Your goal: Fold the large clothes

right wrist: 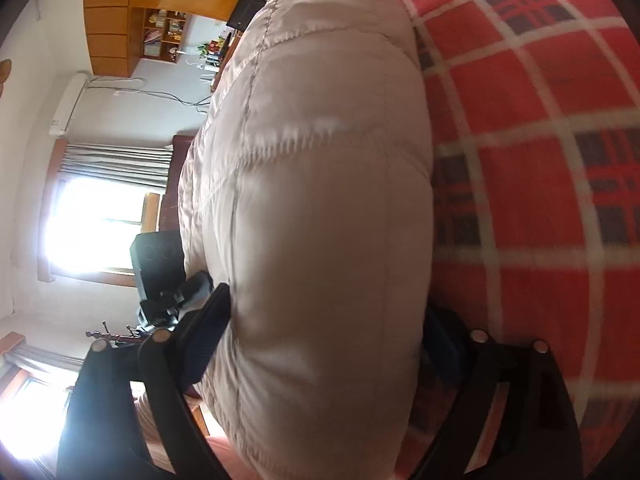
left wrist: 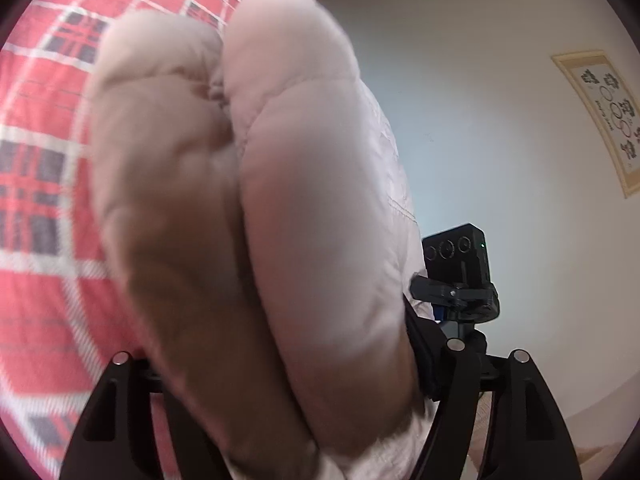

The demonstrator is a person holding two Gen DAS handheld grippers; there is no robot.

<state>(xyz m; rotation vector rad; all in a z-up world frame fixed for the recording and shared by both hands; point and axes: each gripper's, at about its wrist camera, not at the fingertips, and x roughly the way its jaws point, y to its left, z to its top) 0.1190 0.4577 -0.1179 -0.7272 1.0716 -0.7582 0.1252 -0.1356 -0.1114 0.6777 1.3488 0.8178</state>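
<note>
A pale pink puffy quilted jacket (left wrist: 256,208) fills the middle of the left wrist view, bunched into two thick folds between my left gripper's (left wrist: 280,392) black fingers, which are shut on it. The same padded jacket (right wrist: 320,216) bulges between the fingers of my right gripper (right wrist: 320,344) in the right wrist view, gripped there too. Both views are rolled sideways, with the jacket lifted over a red plaid bedspread (left wrist: 44,168) (right wrist: 532,128). In each view the other gripper's black camera unit (left wrist: 460,264) (right wrist: 160,264) shows close beside the jacket.
A white wall with a framed picture (left wrist: 600,120) lies to the right of the left gripper. The right wrist view shows a bright window with curtains (right wrist: 100,220), an air conditioner (right wrist: 68,104), wooden cabinets (right wrist: 160,0) and cluttered shelves.
</note>
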